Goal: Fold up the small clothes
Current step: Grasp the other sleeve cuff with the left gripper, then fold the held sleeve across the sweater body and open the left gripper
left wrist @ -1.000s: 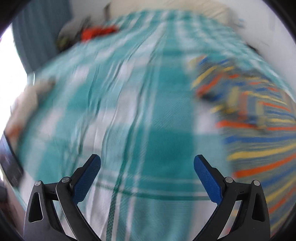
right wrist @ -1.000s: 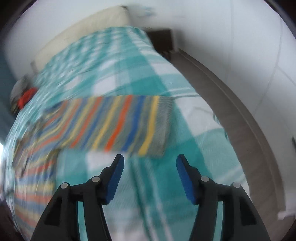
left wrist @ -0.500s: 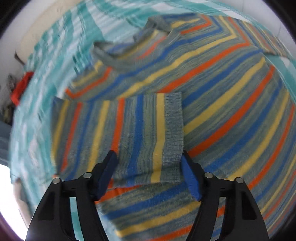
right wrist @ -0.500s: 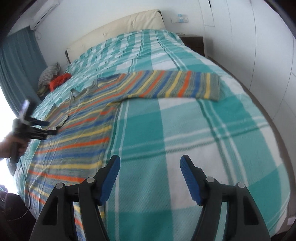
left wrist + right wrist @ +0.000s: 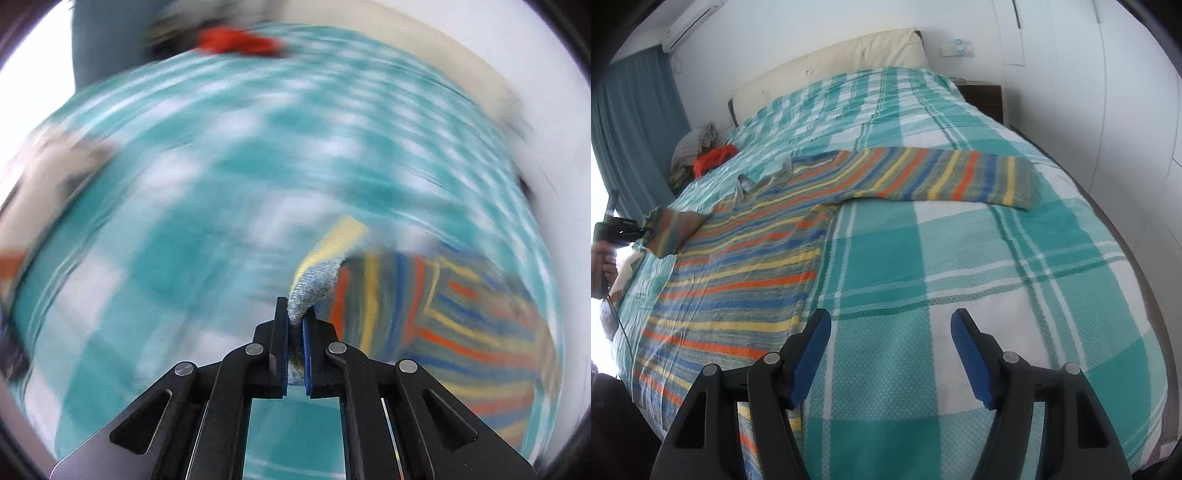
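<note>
Gripping a sleeve cuff of the striped sweater (image 5: pixel 746 266) with the left gripper (image 5: pixel 294 325) on the bed (image 5: pixel 960 258).

Left fingers (image 5: pixel 281 332) are clamped together on the grey ribbed cuff (image 5: pixel 314 288), which rises out from between the blue pads; the rest of that view is smeared by motion blur. From the right wrist view, the sweater lies flat across the teal checked bedspread, its other sleeve (image 5: pixel 953 181) stretched out straight toward the right side of the bed, while the held sleeve is lifted off the bed at the far left edge. The right gripper (image 5: pixel 891 354) hovers over bare bedspread just beside the sweater's hem, fingers (image 5: pixel 812 354) spread apart with nothing between them. An orange garment (image 5: pixel 714 157) sits near the headboard (image 5: pixel 831 62).
</note>
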`<state>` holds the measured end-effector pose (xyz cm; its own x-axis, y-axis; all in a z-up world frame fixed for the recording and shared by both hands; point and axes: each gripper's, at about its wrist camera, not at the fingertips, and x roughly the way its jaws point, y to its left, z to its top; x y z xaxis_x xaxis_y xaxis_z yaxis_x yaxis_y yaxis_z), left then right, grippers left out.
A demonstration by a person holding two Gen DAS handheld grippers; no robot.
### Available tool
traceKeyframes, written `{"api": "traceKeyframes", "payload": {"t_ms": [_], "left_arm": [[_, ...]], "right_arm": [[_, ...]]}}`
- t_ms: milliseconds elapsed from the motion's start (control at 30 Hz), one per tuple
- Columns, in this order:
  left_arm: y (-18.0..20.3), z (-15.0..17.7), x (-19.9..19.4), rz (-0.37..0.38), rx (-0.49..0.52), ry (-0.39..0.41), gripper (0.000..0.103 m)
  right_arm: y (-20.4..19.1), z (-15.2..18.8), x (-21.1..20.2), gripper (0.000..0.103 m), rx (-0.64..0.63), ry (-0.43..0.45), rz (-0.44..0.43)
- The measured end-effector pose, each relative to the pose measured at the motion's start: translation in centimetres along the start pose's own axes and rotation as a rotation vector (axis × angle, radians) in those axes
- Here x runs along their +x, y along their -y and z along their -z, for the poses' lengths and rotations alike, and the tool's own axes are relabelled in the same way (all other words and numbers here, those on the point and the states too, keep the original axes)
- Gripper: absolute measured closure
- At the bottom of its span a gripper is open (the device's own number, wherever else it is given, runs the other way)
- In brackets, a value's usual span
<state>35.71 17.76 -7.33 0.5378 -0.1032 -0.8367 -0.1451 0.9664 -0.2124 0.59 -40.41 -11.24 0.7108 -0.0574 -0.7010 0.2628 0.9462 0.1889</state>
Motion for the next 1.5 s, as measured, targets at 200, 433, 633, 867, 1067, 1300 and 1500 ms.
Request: {"api": "traceKeyframes", "payload": {"t_ms": [200, 433, 633, 867, 1067, 1300, 1500], "left_arm": [[-5.0, 2.4, 3.2, -0.08, -0.077, -0.073, 0.099], [-5.7, 3.5, 4.2, -0.1, -0.085, -0.069, 0.1], [-5.9, 3.8, 4.8, -0.12, -0.084, -0.062, 0.1], [-9.1, 4.0, 4.5, -0.072, -0.214, -0.042, 0.096], [-10.1, 4.4, 3.0, -0.174, -0.17, -0.045, 0.095], [-9.3, 6.7, -0.1, -0.187, -0.114, -0.036, 0.054], [-4.8, 10.9, -3.3, -0.062, 0.004, -0.035, 0.037]], "right_arm": [[-1.2, 0.6, 1.4, 0.036, -0.023, -0.042, -0.015], [-1.2, 1.3, 2.6, 0.036, -0.033, -0.085, -0.008], [-0.8, 1.4, 2.9, 0.036, -0.021, -0.092, -0.005], [-0.9, 1.4, 3.1, 0.036, -0.026, -0.096, -0.001], [-0.9, 1.3, 3.3, 0.036, -0.026, -0.097, 0.0], [-0.8, 1.4, 3.2, 0.036, -0.018, -0.099, 0.001], [-0.7, 1.5, 2.7, 0.035, -0.007, -0.093, 0.015]]}}
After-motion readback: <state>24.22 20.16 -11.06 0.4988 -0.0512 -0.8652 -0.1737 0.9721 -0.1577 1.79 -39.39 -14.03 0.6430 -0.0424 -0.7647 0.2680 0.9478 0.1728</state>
